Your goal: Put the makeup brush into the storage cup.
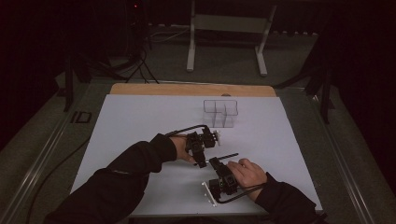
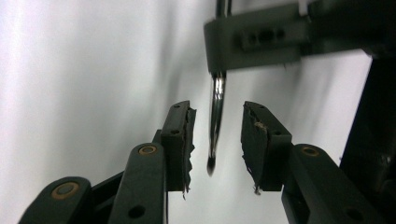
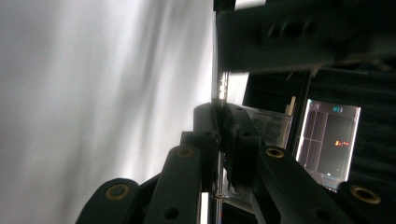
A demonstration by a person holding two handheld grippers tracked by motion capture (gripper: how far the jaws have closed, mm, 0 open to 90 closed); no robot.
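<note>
- Brush (image 2: 215,116), thin, with a shiny metal ferrule tapering to a small dark tip; seen close in the left gripper view, hanging down between the two pads of the left tongs (image 2: 216,140) with a gap on each side, touched by neither.
- Same brush in the high view (image 1: 228,156) just a dark thin rod lying level above the white counter (image 1: 140,126), between the two hands; ferrule and tip too small to tell there.
- Clamped by the right tongs (image 3: 219,140): in the right gripper view, jaws clenched tight on the thin shaft (image 3: 217,88), a bright sliver running up between the pads.
- Left tongs released, jaws standing apart around the tip; worn, frayed pad edges visible in the left gripper view alone.
- Right tongs also seen from the left gripper view, as a dark block (image 2: 257,42) gripping the brush from above.
- Left tongs (image 1: 201,142) and right tongs (image 1: 219,175) close together near the front middle of the counter in the high view, each in a dark-sleeved hand.
- Clear compartment box (image 1: 220,112) farther back on the counter, well apart from the brush; seen again, sideways, behind the jaws in the right gripper view (image 3: 327,140).
</note>
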